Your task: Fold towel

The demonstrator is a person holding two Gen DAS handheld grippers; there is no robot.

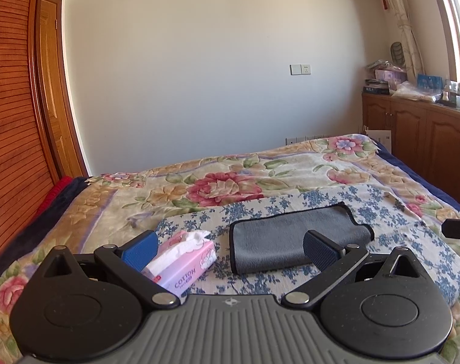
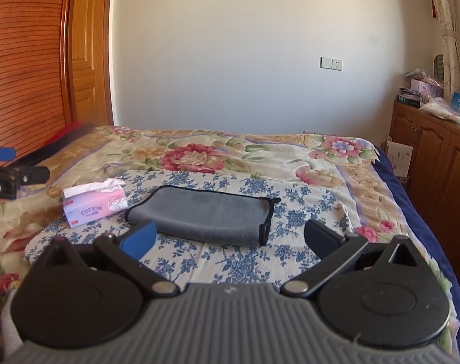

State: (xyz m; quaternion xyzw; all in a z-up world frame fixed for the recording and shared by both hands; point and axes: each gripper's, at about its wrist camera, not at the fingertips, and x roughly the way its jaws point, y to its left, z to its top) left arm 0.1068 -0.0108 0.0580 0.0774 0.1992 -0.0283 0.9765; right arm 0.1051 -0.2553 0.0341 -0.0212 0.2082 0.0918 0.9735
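Note:
A grey towel with black edging [image 1: 293, 236] lies folded into a flat rectangle on a blue-flowered cloth [image 1: 390, 212] on the bed. It also shows in the right wrist view [image 2: 205, 215]. My left gripper [image 1: 230, 250] is open and empty, held above the bed just short of the towel's near edge. My right gripper [image 2: 230, 239] is open and empty, also just short of the towel. A part of the right gripper shows at the right edge of the left wrist view [image 1: 457, 228], and the left gripper shows at the left edge of the right wrist view [image 2: 5, 170].
A pink tissue pack [image 1: 184, 261] lies left of the towel, also in the right wrist view [image 2: 93, 204]. A floral blanket [image 1: 224, 182] covers the bed. Wooden cabinets [image 1: 418, 133] with clutter stand at the right, and a wooden wardrobe [image 1: 11, 121] at the left.

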